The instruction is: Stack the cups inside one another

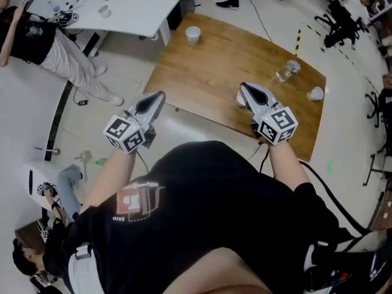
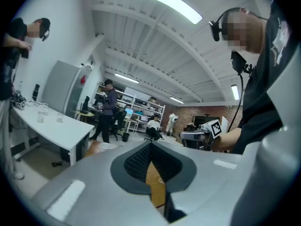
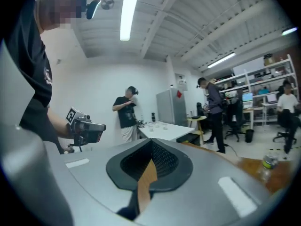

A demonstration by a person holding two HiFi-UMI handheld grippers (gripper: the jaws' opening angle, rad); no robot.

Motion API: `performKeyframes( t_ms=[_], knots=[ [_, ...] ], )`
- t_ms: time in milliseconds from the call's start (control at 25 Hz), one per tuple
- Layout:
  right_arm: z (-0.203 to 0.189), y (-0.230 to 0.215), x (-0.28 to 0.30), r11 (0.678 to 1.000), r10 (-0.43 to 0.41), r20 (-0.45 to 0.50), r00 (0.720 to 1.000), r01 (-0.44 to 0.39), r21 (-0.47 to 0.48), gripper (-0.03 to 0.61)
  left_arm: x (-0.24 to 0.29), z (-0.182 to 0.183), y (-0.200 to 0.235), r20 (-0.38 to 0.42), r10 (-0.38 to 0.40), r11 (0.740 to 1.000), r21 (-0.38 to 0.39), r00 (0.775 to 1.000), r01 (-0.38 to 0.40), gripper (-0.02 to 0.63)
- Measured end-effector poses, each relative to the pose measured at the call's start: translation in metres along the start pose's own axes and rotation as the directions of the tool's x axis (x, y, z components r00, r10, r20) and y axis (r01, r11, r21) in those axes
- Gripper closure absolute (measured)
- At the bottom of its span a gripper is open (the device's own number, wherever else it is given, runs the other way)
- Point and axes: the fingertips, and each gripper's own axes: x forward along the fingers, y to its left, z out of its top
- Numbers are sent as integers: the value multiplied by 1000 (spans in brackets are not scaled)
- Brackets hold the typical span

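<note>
in the head view nothing is nested yet: a white paper cup (image 1: 193,35) stands near the far edge of the wooden table (image 1: 208,72), a clear cup (image 1: 286,71) lies toward the right, another white cup (image 1: 315,94) sits by the right edge, and one more cup (image 1: 241,101) is half hidden beside the right gripper (image 1: 244,86). all the stacking looks left to do. both forearms reach out level, the left gripper (image 1: 160,94) off the table's near-left edge. in the left gripper view its jaws are pressed together, empty. in the right gripper view that pair also meets at the tips, holding nothing.
</note>
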Motion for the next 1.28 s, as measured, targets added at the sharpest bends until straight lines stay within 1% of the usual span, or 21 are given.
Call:
performKeyframes(
  t_ms=[40, 120, 240, 320, 400, 520, 640, 720, 800, 920, 1040, 1160, 1280],
  knots=[
    [-1, -11, -14, 998, -58, 7, 998, 58, 19, 565, 14, 2, -1, -8, -41, 999, 0, 999, 41, 614],
    [-4, -31, -49, 985, -167, 17, 986, 166, 45, 565, 43, 0, -14, -23, -122, 993, -7, 992, 122, 614],
    [-10, -57, -114, 951, -305, 37, 952, 302, 71, 565, 85, -9, -54, -49, -232, 973, -19, 971, 232, 614],
    [-16, -73, -156, 927, -369, 49, 928, 364, 87, 565, 109, -15, -85, -63, -282, 959, -13, 957, 282, 614],
    [-24, -86, -194, 908, -412, 51, 910, 406, 98, 565, 129, -20, -114, -72, -310, 950, -8, 948, 311, 614],
    [-30, -102, -245, 890, -450, 49, 891, 444, 108, 565, 153, -24, -151, -88, -328, 945, -4, 941, 328, 614],
    [-39, -119, -278, 882, -464, 33, 885, 457, 114, 565, 172, -32, -178, -97, -328, 944, -11, 940, 329, 614],
    [-45, -129, -287, 878, -469, 29, 883, 462, 126, 565, 178, -39, -188, -109, -329, 944, -8, 938, 330, 614],
    [-52, -131, -287, 876, -471, 37, 882, 462, 141, 565, 176, -47, -190, -128, -329, 943, 8, 936, 333, 614],
    [-59, -126, -270, 880, -460, 32, 887, 451, 146, 565, 169, -53, -175, -146, -326, 943, 19, 934, 332, 614],
    [-56, -127, -245, 877, -470, 33, 882, 462, 134, 565, 166, -50, -147, -138, -330, 943, 5, 934, 334, 614],
    [-50, -121, -214, 867, -488, 27, 872, 481, 130, 565, 162, -45, -108, -135, -337, 941, -16, 932, 338, 614],
    [-41, -120, -187, 855, -506, 11, 862, 500, 135, 565, 161, -39, -77, -145, -363, 932, -34, 921, 362, 614]
  ],
)
